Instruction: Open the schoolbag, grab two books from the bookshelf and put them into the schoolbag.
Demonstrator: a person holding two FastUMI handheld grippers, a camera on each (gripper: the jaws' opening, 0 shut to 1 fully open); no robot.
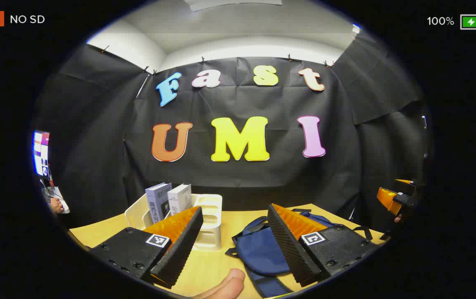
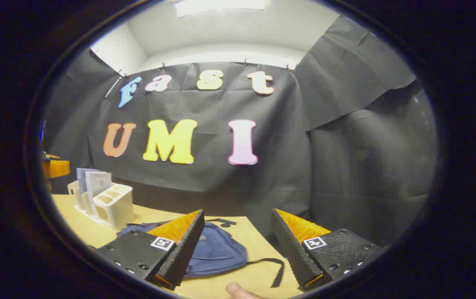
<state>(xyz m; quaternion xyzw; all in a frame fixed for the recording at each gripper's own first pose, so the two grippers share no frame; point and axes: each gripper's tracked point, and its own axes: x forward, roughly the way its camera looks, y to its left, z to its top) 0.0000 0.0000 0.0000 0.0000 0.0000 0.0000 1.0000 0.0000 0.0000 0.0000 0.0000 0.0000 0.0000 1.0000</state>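
Observation:
A blue schoolbag (image 1: 258,249) lies flat on the wooden table (image 1: 96,232), black straps trailing; in the right gripper view the schoolbag (image 2: 217,251) sits left of centre. Two books (image 1: 167,201) stand upright in a white bookshelf rack (image 1: 211,220) behind and left of the bag; the books (image 2: 92,182) and rack (image 2: 115,207) also appear far left in the right gripper view. My left gripper (image 1: 234,214) hovers open above the table, in front of the bag and rack. My right gripper (image 2: 236,218) is open over the bag's right edge. The other gripper (image 1: 393,197) shows at the far right.
A person's thumb (image 1: 225,284) shows at the bottom of the left gripper view, and a fingertip (image 2: 238,289) in the right gripper view. A lit screen (image 1: 40,153) and a hand at a keyboard (image 1: 55,203) sit at the far left. Black cloth walls enclose the table.

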